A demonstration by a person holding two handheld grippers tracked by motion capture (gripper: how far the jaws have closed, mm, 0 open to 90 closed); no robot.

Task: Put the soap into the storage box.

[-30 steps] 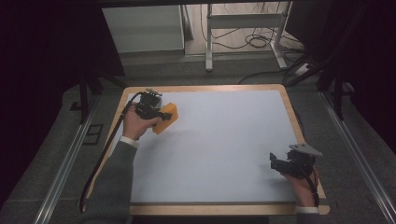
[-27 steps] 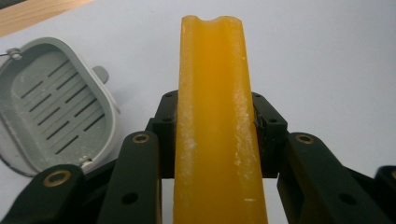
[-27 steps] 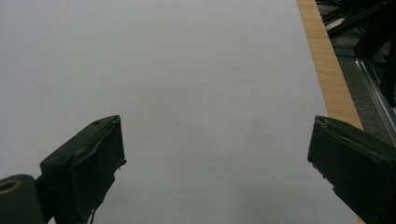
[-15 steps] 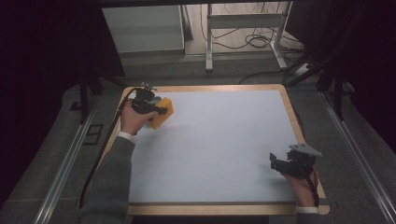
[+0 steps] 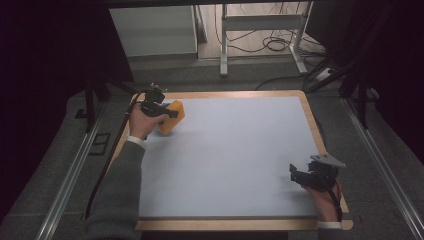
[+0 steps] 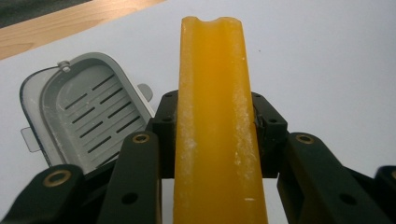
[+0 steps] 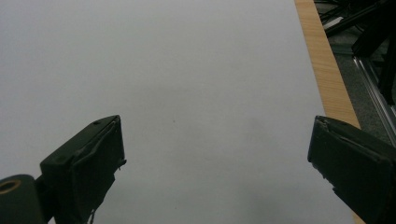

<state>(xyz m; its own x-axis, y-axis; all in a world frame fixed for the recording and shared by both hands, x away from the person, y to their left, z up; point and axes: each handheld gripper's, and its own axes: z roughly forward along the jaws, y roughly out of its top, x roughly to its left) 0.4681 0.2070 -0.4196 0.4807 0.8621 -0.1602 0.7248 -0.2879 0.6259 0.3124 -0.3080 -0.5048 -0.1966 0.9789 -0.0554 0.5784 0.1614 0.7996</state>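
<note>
The right gripper (image 5: 300,176) sits at the near right corner of the bench (image 5: 240,224), its jaws spread wide with nothing between them — in its own view they frame only bare pale bench top beside the wooden edge. Far across the bench from it, at the far left corner, the left gripper (image 5: 167,113) is clamped on a yellow-orange block (image 6: 215,116); its pads press both long sides, and the block runs up between the jaws, edge-on in the left gripper view, dusted with pale streaks. Just beyond and to the left of the block in that view lies a grey slotted lid (image 6: 86,112) on the bench, one corner tucked behind the left gripper and not touching the block as far as can be told. Beyond the bench stand a white cabinet (image 5: 152,30) and a metal frame (image 5: 260,25). Compared with a second earlier, the left hand and block have shifted slightly toward the bench's far left corner — the right gripper has stayed put.
</note>
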